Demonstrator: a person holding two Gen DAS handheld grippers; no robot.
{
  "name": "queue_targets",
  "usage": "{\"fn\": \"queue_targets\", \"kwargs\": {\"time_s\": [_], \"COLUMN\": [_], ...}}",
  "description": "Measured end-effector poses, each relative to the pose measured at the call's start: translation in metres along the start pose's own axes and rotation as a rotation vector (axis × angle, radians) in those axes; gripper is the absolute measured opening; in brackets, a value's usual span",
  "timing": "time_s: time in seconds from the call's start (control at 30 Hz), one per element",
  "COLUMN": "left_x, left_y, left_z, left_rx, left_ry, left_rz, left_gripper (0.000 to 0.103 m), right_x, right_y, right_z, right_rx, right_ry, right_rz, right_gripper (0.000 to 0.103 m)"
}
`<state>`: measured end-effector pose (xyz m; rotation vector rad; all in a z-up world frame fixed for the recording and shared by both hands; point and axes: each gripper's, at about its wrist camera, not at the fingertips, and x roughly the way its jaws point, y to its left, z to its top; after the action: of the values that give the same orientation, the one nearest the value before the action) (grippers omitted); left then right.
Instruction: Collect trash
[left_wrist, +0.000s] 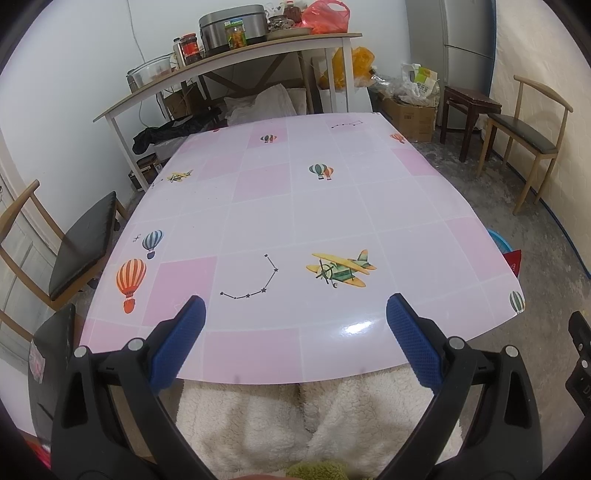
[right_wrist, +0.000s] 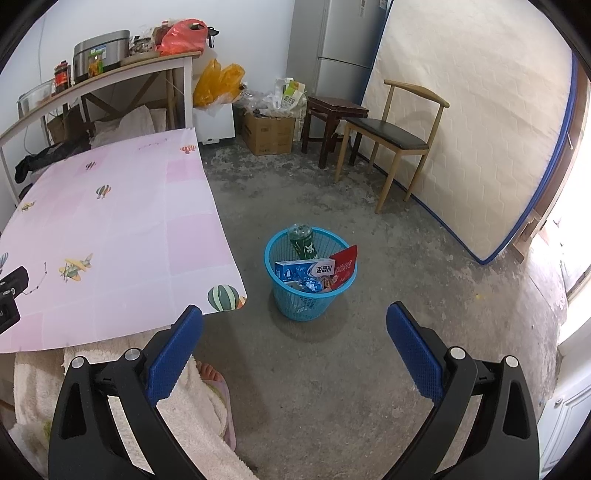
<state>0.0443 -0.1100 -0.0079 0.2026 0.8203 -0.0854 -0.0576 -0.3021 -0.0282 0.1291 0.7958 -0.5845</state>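
Note:
A blue plastic basket (right_wrist: 295, 308) stands on the concrete floor to the right of the table. It holds a green bottle (right_wrist: 303, 240), a blue and white toothpaste box (right_wrist: 304, 268), a red packet (right_wrist: 344, 266) and crumpled wrappers. My right gripper (right_wrist: 294, 314) hovers open above the floor, near side of the basket, with nothing between its fingers. My left gripper (left_wrist: 295, 306) is open over the near edge of the pink table (left_wrist: 295, 206), also holding nothing. The basket's rim (left_wrist: 499, 240) peeks past the table's right edge in the left wrist view.
Wooden chairs stand left (left_wrist: 74, 243) and right (right_wrist: 391, 136) of the table. A shelf (left_wrist: 229, 55) with a cooker, jars and bags runs along the back wall. Boxes (right_wrist: 267, 134), a stool (right_wrist: 332, 118) and a leaning mattress (right_wrist: 480, 122) sit beyond. A person's fleece-covered legs (left_wrist: 295, 417) and foot (right_wrist: 210, 371) are below.

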Motion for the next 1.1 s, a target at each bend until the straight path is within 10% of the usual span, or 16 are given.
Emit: {"fn": "queue_targets", "kwargs": {"time_s": [1.1], "left_x": [-0.0048], "left_y": [0.0046], "left_z": [0.0018], "left_rx": [-0.003], "left_ry": [-0.011], "left_rz": [0.007], "left_gripper": [0.094], "right_x": [-0.0021], "right_y": [-0.0025], "right_z": [-0.0006], "right_rx": [0.002], "right_ry": [-0.005], "right_rz": [0.001], "right_gripper": [0.097]}}
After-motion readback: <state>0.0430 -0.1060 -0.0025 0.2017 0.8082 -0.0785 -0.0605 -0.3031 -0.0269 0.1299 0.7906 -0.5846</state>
